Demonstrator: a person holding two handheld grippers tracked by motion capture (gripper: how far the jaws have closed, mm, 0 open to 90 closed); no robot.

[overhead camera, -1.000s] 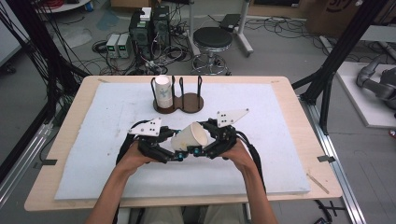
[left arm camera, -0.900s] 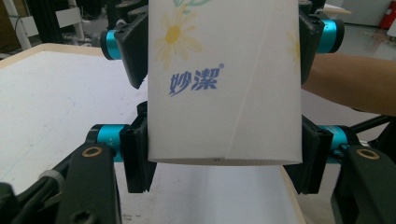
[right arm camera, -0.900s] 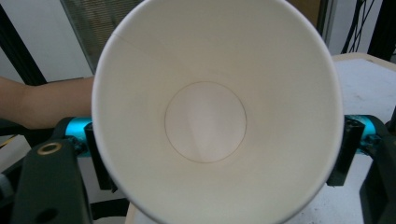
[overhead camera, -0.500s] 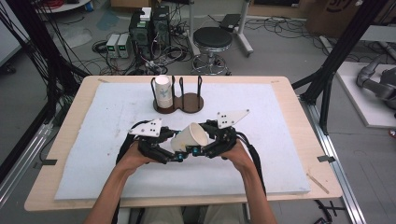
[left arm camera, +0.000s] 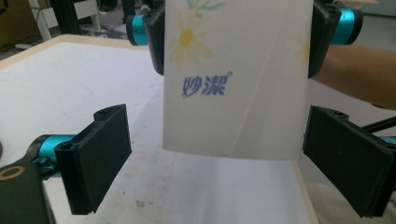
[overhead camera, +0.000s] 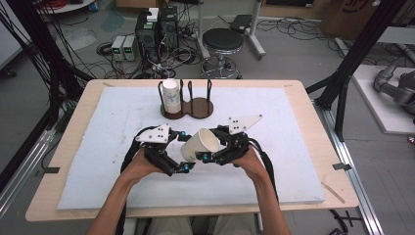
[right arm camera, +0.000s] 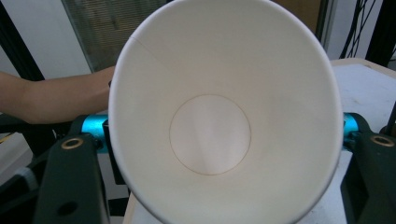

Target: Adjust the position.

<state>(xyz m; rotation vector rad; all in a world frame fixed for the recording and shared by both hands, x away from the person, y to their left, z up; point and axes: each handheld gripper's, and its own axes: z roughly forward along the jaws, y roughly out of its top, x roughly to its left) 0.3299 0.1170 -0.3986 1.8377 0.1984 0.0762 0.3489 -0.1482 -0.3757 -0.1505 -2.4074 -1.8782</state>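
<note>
A white paper cup (overhead camera: 199, 144) with a daisy print hangs tilted above the white mat, between my two grippers. My right gripper (overhead camera: 211, 146) is shut on it near the rim. In the right gripper view the cup (right arm camera: 210, 135) shows its open mouth, with the right gripper (right arm camera: 224, 140) pressing on both sides. My left gripper (overhead camera: 185, 151) is open, and its jaws have just been opening. In the left gripper view the cup (left arm camera: 233, 84) has its base between the left gripper (left arm camera: 219, 116), with a gap on each side. The right gripper (left arm camera: 238, 37) pinches it farther up.
A brown cup rack (overhead camera: 195, 106) with black posts stands at the back middle of the mat (overhead camera: 293, 161). A second paper cup (overhead camera: 170, 95) sits upright in its left slot. The wooden table edge (overhead camera: 313, 98) frames the mat.
The left jaws have spread apart and let go of the cup's base. The right jaws have closed on the cup near its rim. Neither hand has moved.
</note>
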